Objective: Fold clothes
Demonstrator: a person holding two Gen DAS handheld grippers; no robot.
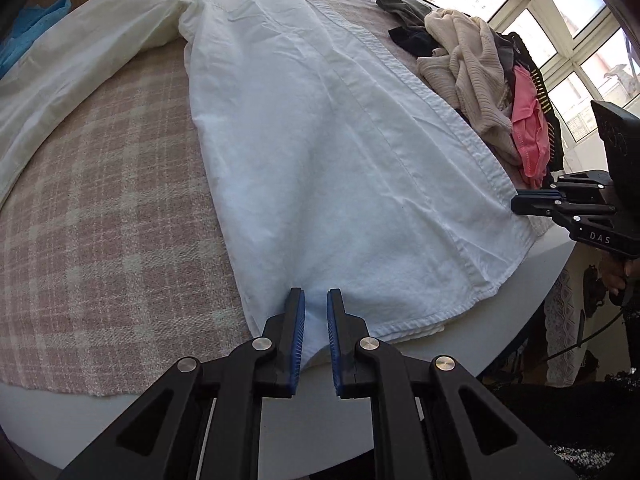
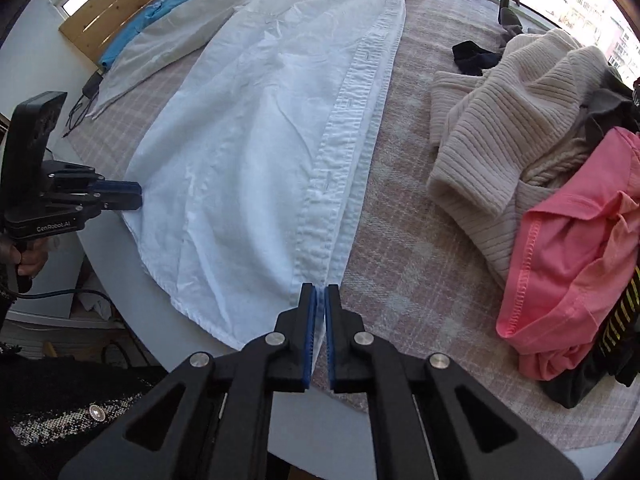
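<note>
Left gripper (image 1: 316, 300), lower centre of left wrist view: jaws nearly closed, narrow gap, hem of white shirt (image 1: 320, 152) between pads; we judge fabric pinched. Right gripper (image 2: 320, 294), lower centre of right wrist view: jaws almost together on button-placket corner of same hem.

Shirt fills frame centre, lying on plaid cloth (image 1: 100, 200), folded lengthwise; one sleeve (image 1: 80, 60) spread toward upper left.

We judge task early: sleeve unfolded, crosswise folds pending. Clothes pile (image 2: 540, 180) at right untouched.
</note>
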